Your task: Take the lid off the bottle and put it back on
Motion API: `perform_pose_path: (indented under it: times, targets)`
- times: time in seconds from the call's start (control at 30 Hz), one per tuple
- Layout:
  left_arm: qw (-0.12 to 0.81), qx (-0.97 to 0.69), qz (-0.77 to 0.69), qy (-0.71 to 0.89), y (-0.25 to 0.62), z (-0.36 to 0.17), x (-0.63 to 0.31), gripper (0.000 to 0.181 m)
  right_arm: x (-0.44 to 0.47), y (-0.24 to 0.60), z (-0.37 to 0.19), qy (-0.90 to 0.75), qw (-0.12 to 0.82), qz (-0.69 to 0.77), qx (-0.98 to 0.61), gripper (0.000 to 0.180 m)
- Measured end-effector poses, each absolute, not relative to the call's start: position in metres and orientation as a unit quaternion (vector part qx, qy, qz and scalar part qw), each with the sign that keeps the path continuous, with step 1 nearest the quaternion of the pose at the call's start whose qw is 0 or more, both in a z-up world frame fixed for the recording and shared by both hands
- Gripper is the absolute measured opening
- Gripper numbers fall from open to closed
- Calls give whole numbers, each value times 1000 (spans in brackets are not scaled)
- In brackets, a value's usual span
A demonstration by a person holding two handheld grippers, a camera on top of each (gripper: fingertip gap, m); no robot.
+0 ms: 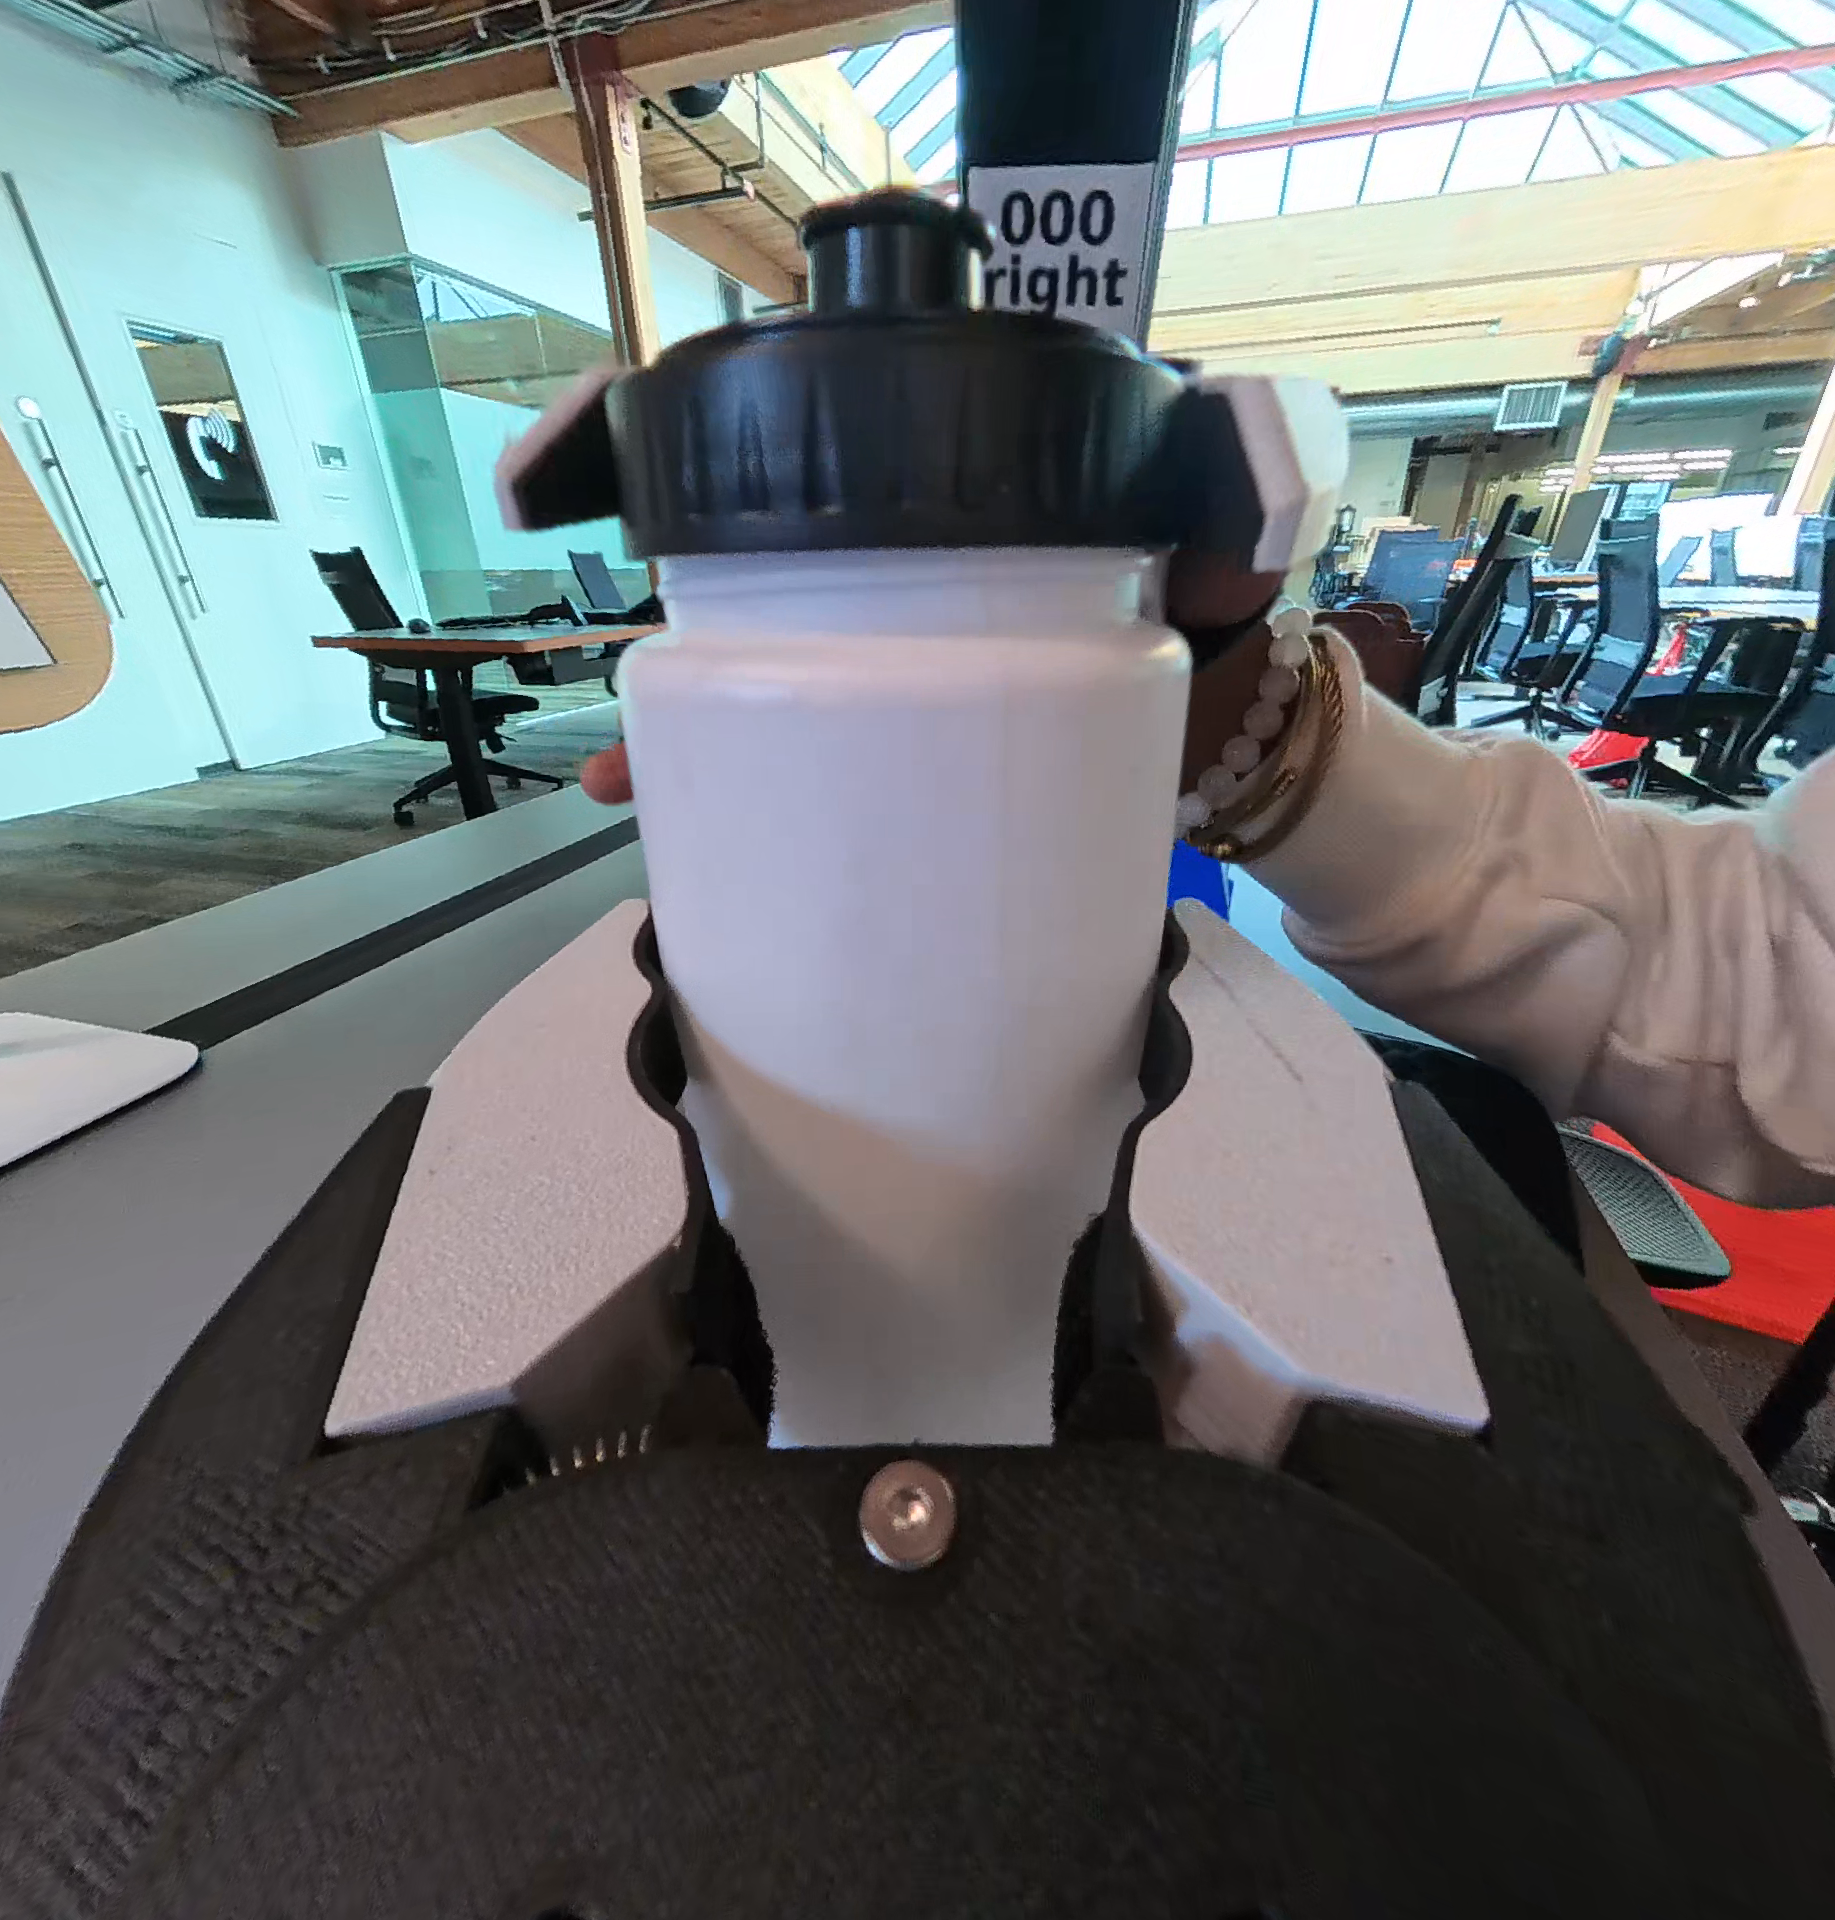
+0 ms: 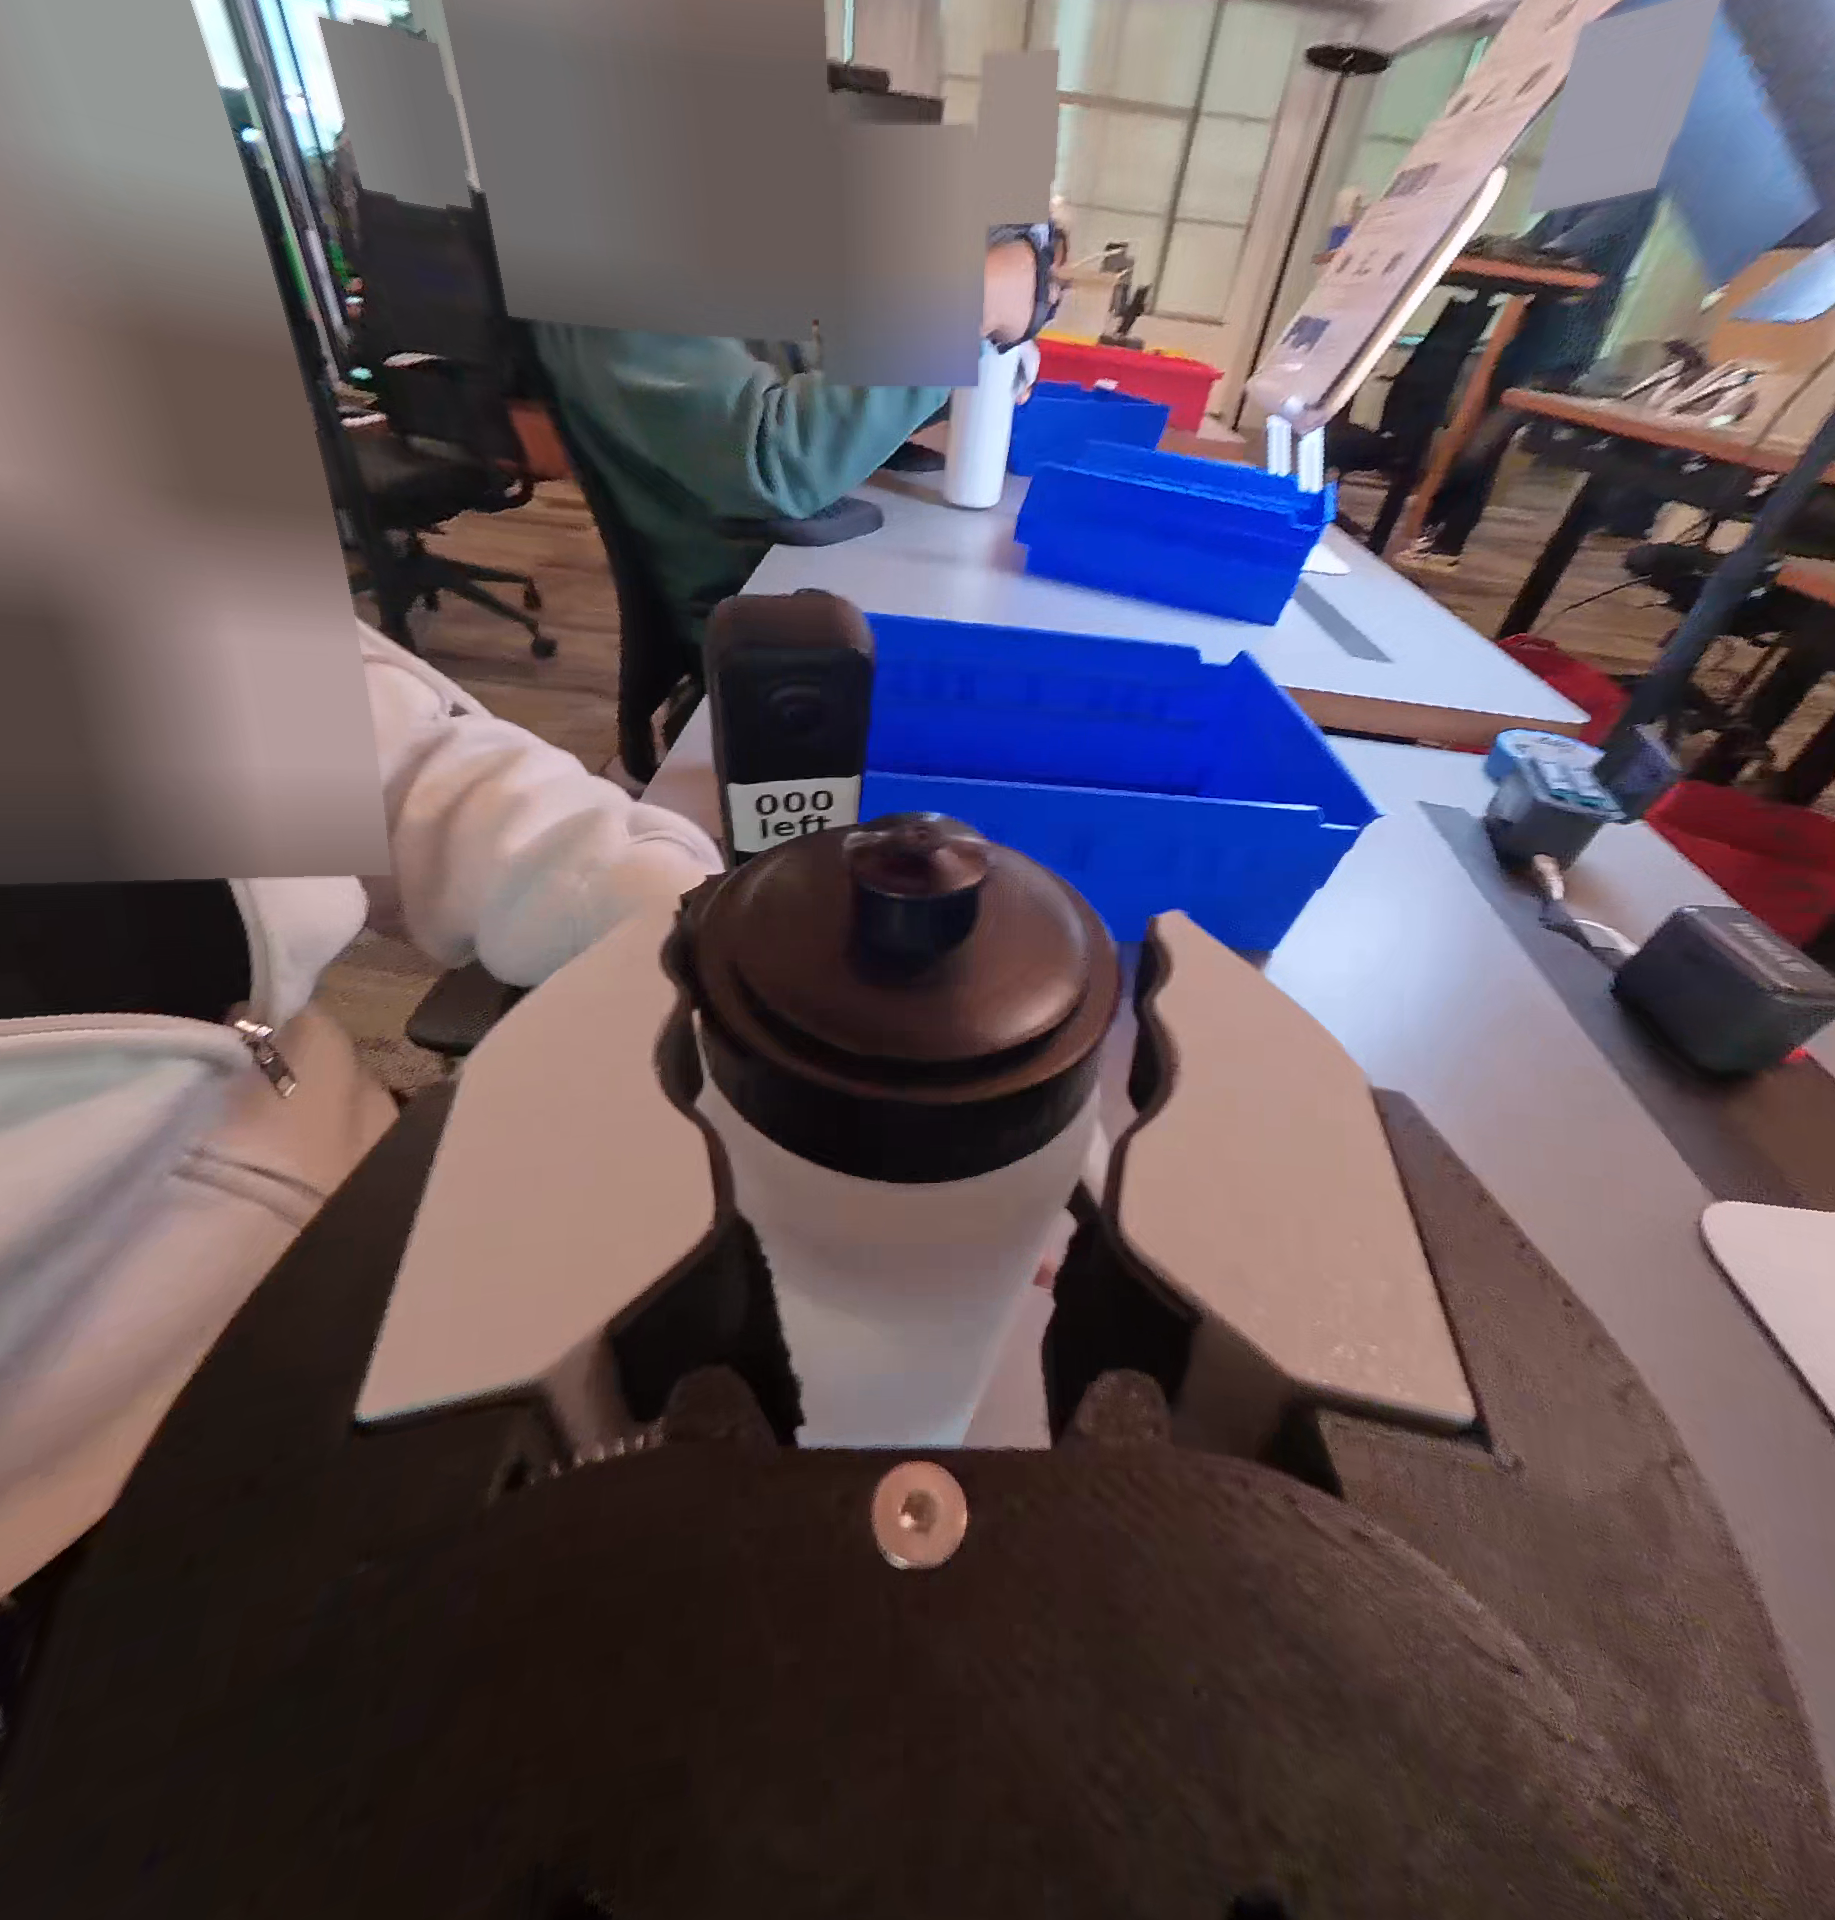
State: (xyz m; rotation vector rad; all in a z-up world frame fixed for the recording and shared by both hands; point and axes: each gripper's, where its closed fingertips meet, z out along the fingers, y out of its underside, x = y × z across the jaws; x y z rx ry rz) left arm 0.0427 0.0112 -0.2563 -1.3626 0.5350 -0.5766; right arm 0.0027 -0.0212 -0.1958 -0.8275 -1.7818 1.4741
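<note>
Clamped: white plastic bottle (image 1: 902, 831) above the grey counter (image 1: 165, 1195) by left hand-held gripper (image 1: 908, 1039), ribbed black screw lid (image 2: 892, 1029) by right hand-held gripper (image 2: 902, 1049); cross-threading likely if tilted.

We see a grey table (image 2: 1432, 997) carrying a row of blue bins (image 2: 1110, 790), the nearest open-topped, with a red bin (image 2: 1121, 369) beyond them. A dark box (image 2: 1728, 987) with a cable lies near its right edge, beside a white pad (image 2: 1817, 1299). Farther back we see a white cylinder (image 2: 973, 436), and black office chairs (image 1: 445, 665) at a wooden desk.
</note>
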Motion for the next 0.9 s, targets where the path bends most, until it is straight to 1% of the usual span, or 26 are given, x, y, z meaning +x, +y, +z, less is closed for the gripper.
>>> perform_pose_path:
  times: [0.03,0.1,0.2,0.3,0.37,0.43,0.47,0.5,0.57,0.63,0.73,0.8,0.9]
  targets:
    - [707,-614,-259,237,12,-256,42,87,1,-22,-197,-681,333,566,-325,78]
    - [711,-618,-245,231,13,-256,40,87,-1,-20,-197,-658,360,559,-353,78]
    - [717,-626,-215,218,15,-257,40,87,-1,-13,-196,-590,444,528,-420,78]
    - [719,-626,-201,224,15,-257,44,88,4,-5,-196,-518,523,448,-507,78]
    - [720,-625,-196,229,14,-256,46,88,10,-6,-199,-519,537,396,-534,80]
    - [718,-631,-202,214,16,-257,41,87,17,-13,-206,-561,510,376,-533,91]
    - [716,-632,-209,210,17,-257,39,88,21,-17,-208,-575,484,385,-535,93]
    - [716,-630,-215,212,17,-257,39,88,27,-20,-208,-589,460,397,-532,91]
    - [716,-627,-218,214,16,-257,40,88,37,-16,-205,-609,433,410,-522,77]
    - [715,-627,-221,215,16,-257,40,88,38,-10,-197,-625,435,425,-489,84]
    - [715,-620,-232,224,14,-256,42,87,23,-11,-190,-667,440,464,-383,107]
    - [714,-617,-241,229,13,-256,42,87,15,-21,-193,-692,397,510,-322,107]
    - [714,-617,-243,226,13,-256,41,87,2,-25,-201,-695,342,548,-314,104]
